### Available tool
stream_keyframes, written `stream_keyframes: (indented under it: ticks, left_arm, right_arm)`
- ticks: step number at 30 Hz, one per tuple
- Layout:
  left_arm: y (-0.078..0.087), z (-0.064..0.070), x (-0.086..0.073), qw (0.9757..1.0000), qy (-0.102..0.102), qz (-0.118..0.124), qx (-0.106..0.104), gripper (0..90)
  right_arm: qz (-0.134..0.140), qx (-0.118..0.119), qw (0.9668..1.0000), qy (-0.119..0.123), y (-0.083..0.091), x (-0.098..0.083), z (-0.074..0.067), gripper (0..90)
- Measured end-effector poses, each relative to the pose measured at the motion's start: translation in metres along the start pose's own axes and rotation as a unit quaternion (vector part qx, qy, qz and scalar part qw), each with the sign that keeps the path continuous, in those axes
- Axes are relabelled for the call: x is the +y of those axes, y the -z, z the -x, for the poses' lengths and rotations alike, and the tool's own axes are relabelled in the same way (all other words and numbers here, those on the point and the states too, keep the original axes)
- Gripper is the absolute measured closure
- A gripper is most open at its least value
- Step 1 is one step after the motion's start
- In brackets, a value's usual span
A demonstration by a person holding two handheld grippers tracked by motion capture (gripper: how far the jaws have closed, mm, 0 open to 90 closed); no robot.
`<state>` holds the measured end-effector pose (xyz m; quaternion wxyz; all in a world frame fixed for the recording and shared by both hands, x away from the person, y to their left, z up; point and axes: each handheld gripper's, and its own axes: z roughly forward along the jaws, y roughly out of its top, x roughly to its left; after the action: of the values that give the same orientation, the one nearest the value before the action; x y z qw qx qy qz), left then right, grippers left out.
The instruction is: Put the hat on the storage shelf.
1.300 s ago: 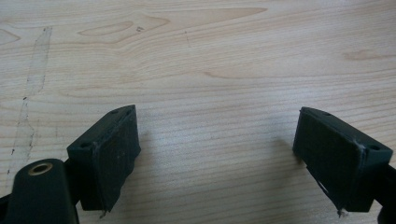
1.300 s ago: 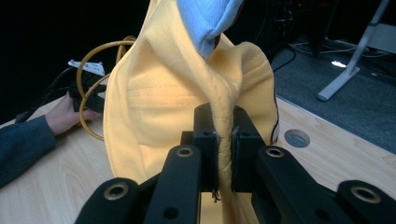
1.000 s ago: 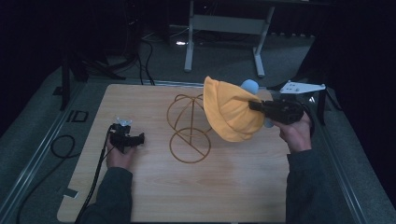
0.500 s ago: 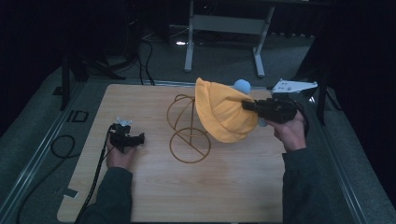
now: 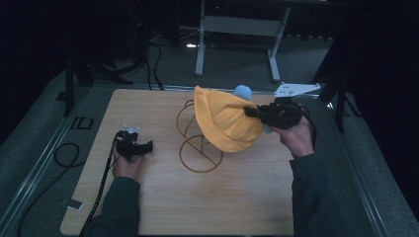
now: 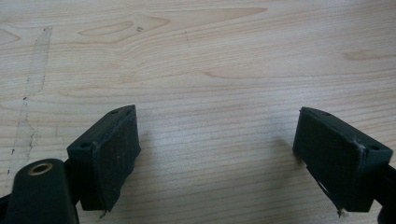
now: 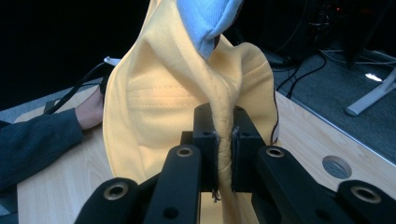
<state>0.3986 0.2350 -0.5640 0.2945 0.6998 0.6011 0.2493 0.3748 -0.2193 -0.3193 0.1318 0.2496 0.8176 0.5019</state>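
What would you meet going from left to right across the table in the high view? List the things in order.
Left tool → wire stand → yellow hat → right tool, shut on the hat → the hand holding that tool.

Over the last second the right gripper [image 5: 249,112] moved left across the desk [image 5: 163,207], carrying the yellow hat [image 5: 225,123] with it. The hat, earlier to the right of the wire stand [image 5: 197,143] and only overlapping its right edge, now covers the stand's upper right loop. The hat's blue pompom [image 5: 242,91] shifted left with it.
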Motion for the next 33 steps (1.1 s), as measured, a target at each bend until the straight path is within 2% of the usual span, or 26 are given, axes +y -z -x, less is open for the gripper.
stream_keyframes:
  ticks: [11, 33]
  left_arm:
    - [0.0, 0.0, 0.0, 1.0, 0.0, 0.0, 0.0, 14.6]
    - [0.0, 0.0, 0.0, 1.0, -0.003, -0.001, -0.001, 14.6]
  right_arm:
    - [-0.009, 0.01, 0.9998, 0.013, -0.015, 0.01, -0.009, 83.9]
    - [-0.019, 0.01, 0.9993, 0.031, -0.024, 0.024, -0.017, 83.8]
